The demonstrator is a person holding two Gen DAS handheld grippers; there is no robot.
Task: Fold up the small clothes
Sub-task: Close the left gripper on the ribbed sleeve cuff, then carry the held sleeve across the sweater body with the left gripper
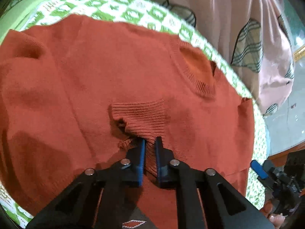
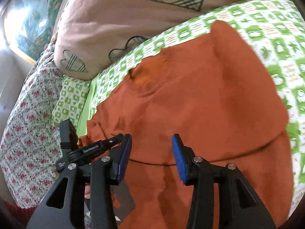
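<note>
Two views, and each tells me something the other leaves out. Through the left wrist camera I see my left gripper point(image 1: 150, 143) pinched tight on the ribbed cuff point(image 1: 141, 114) of the orange sweater point(image 1: 85, 87), the knit bunched between the blue pads point(image 1: 141, 158). That cuff lies just ahead of the gripper, on top of the sweater's body, with the ribbed neckline point(image 1: 198, 76) farther ahead and to the right. Only a sliver of my right gripper point(image 1: 259, 169) shows at the far right edge there, too little to judge.

The right wrist camera settles it: my right gripper point(image 2: 151, 143) stands wide apart, holding nothing, hovering over the sweater point(image 2: 200, 95), a folded edge of which crosses just ahead of its fingertips. My left gripper point(image 2: 114, 139) appears here just left of the right one, seen from the side, its grip hidden from this angle.

Beneath the sweater is a green-and-white patterned bed sheet point(image 2: 266, 28), with a pink cushion point(image 2: 106, 24) bearing plaid hearts beyond it. A floral cloth point(image 2: 28, 124) lies to the right gripper's left, visible only from this side.
</note>
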